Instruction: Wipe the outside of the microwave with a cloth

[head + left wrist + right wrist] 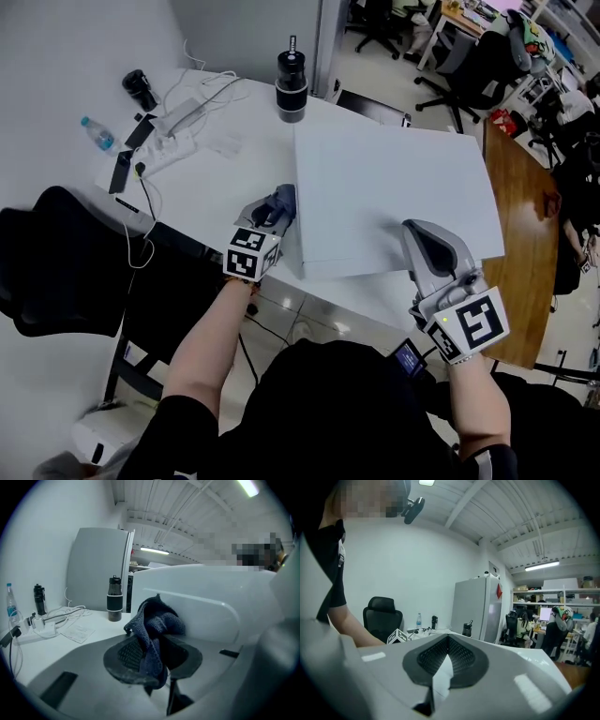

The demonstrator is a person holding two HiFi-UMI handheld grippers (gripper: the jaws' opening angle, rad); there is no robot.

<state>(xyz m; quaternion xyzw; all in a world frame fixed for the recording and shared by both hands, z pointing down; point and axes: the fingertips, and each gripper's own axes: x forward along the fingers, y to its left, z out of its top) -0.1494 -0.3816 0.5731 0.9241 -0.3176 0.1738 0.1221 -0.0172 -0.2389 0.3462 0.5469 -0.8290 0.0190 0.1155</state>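
Observation:
The microwave point(389, 192) is a white box on the white table point(216, 187), and I see its top from above. My left gripper point(270, 212) is shut on a dark blue cloth point(284, 199), which is bunched against the microwave's left side near the front corner. In the left gripper view the cloth point(154, 625) hangs between the pads of the left gripper point(152, 656), with the microwave's white wall point(211, 606) just behind. My right gripper point(424, 239) hovers over the front right edge of the microwave top. Its pads point(461, 656) meet at the tips with nothing held.
A black bottle point(292, 86) stands on the table behind the microwave's left corner. A power strip with cables point(173, 131) and a water bottle point(97, 133) lie at the far left. A black office chair point(66, 272) is left of me. A wooden table point(520, 216) adjoins on the right.

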